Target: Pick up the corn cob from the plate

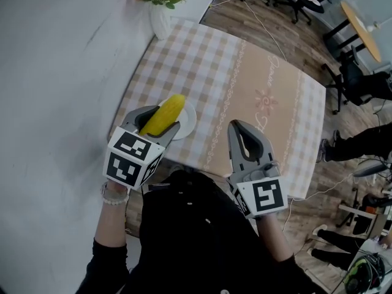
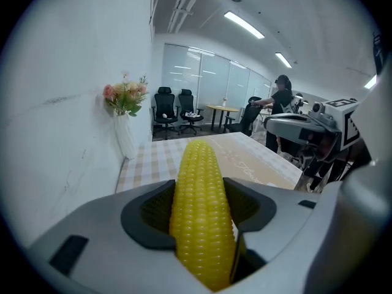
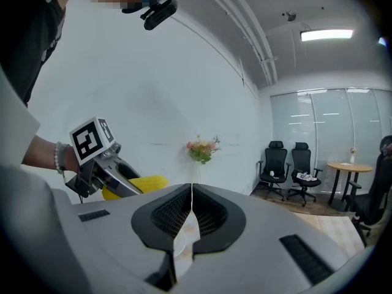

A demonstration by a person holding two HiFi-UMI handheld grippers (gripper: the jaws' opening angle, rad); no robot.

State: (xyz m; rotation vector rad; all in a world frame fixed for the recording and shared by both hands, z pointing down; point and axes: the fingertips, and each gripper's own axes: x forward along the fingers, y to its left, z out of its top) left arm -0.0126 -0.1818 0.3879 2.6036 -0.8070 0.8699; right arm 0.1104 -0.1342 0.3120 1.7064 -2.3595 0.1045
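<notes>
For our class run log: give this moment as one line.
left hand-held gripper: shut on corn cob | corn cob: held above plate | right hand-held gripper: shut, empty

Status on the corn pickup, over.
Left gripper shut on corn cob, held above plate. Right gripper shut, empty. Nothing in the way.

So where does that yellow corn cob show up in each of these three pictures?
Head view: corn cob left of centre, clamped in the left tongs, over the white plate.
Left gripper view: bottom centre, filling the gap between the tongs.
Right gripper view: lower left, a yellow end peeking out of the left tongs.
Shared landmark: the vase of flowers, seen in all three.
</notes>
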